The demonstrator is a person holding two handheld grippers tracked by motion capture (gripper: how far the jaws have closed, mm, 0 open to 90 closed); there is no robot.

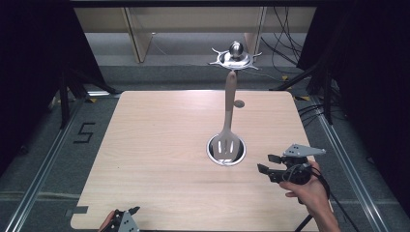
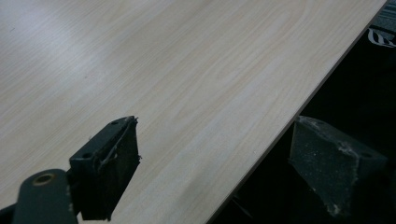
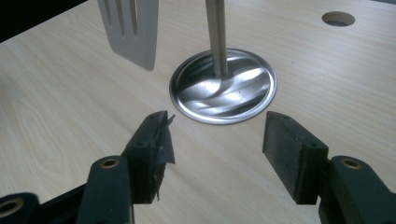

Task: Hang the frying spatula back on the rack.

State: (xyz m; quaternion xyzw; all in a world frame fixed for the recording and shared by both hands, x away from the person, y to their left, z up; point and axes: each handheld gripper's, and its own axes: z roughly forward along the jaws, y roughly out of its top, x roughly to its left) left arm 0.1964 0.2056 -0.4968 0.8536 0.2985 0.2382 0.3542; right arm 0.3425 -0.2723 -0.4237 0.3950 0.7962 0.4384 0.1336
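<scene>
High view: slotted spatula (image 1: 227, 126) hanging off rack (image 1: 235, 58) over base dish (image 1: 215, 158) (drip catch, probably); right gripper (image 1: 269, 163) unclenched, empty, aimed there; left gripper (image 1: 126, 215) unclenched, idle.

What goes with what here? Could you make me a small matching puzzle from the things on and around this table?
Things:
1. slotted spatula
2. round metal base
3. right gripper
4. left gripper

Descriptions:
a. at the table's near edge, jaws open
b. hanging from the stand's top
c. held in a hand beside the stand, jaws open
d. shiny disc flat on the wood

Pairs: 1-b, 2-d, 3-c, 4-a
</scene>
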